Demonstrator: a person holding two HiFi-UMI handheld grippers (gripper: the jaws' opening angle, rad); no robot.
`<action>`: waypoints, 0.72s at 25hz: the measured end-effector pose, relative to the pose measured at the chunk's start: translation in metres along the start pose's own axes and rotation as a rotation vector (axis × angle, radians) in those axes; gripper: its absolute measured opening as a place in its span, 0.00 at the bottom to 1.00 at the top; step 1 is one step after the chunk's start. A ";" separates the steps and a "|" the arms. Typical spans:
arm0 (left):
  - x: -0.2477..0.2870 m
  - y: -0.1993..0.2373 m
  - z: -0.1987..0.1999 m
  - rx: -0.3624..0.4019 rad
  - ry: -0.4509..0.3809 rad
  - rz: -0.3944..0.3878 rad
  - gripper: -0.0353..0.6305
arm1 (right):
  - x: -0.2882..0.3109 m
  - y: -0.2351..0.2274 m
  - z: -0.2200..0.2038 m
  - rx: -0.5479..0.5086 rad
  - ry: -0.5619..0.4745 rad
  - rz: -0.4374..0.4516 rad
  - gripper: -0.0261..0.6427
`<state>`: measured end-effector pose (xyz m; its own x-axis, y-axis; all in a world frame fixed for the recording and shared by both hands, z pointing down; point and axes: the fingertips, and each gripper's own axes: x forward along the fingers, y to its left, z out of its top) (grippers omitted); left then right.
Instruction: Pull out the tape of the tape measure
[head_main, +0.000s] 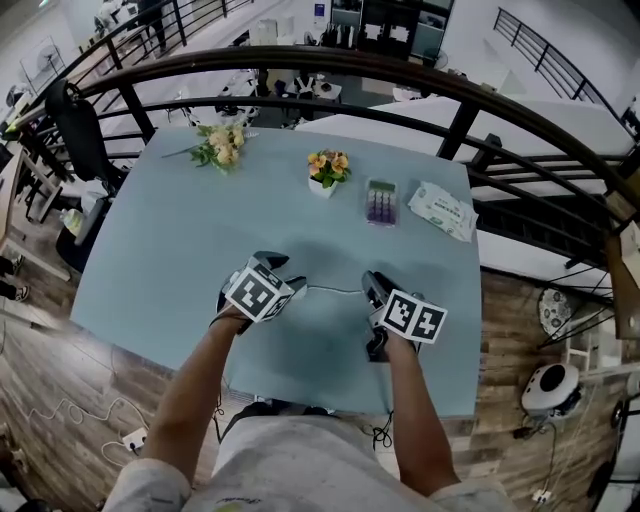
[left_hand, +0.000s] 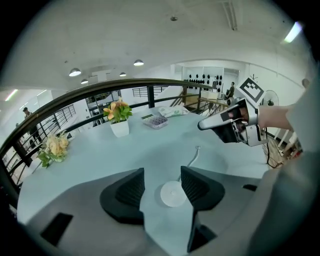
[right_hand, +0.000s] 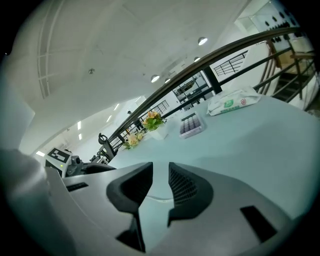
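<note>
A small round white tape measure (left_hand: 172, 194) lies on the pale blue table (head_main: 180, 250). Its thin white tape (left_hand: 192, 156) runs out across the tabletop toward my right gripper (left_hand: 202, 125). My left gripper (left_hand: 162, 187) hangs open just above the case, which shows in the gap between the pads with neither pressing on it. In the head view the left gripper (head_main: 287, 273) hides the case, and the tape (head_main: 335, 290) shows as a thin line between the two grippers. My right gripper (right_hand: 160, 185) is open by a narrow gap with nothing gripped; the tape (right_hand: 156, 198) lies on the table below it.
At the table's far side stand a small white flower pot (head_main: 327, 170), a loose bunch of flowers (head_main: 220, 145), a purple-filled tray (head_main: 381, 202) and a pack of wipes (head_main: 443, 210). A dark curved railing (head_main: 450, 95) runs behind the table.
</note>
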<state>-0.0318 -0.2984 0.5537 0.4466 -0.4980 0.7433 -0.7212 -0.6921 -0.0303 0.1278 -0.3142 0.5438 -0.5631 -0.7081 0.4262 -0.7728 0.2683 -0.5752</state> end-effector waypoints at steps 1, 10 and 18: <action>-0.004 0.002 0.003 -0.002 -0.012 0.006 0.39 | -0.001 0.003 0.004 -0.012 -0.006 -0.002 0.16; -0.043 0.021 0.027 -0.037 -0.133 0.033 0.32 | -0.011 0.045 0.038 -0.150 -0.043 -0.023 0.16; -0.080 0.030 0.057 -0.087 -0.255 0.041 0.26 | -0.025 0.082 0.064 -0.285 -0.092 -0.064 0.16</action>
<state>-0.0590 -0.3096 0.4552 0.5269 -0.6478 0.5501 -0.7794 -0.6265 0.0087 0.0970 -0.3158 0.4413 -0.4919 -0.7820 0.3827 -0.8641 0.3846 -0.3248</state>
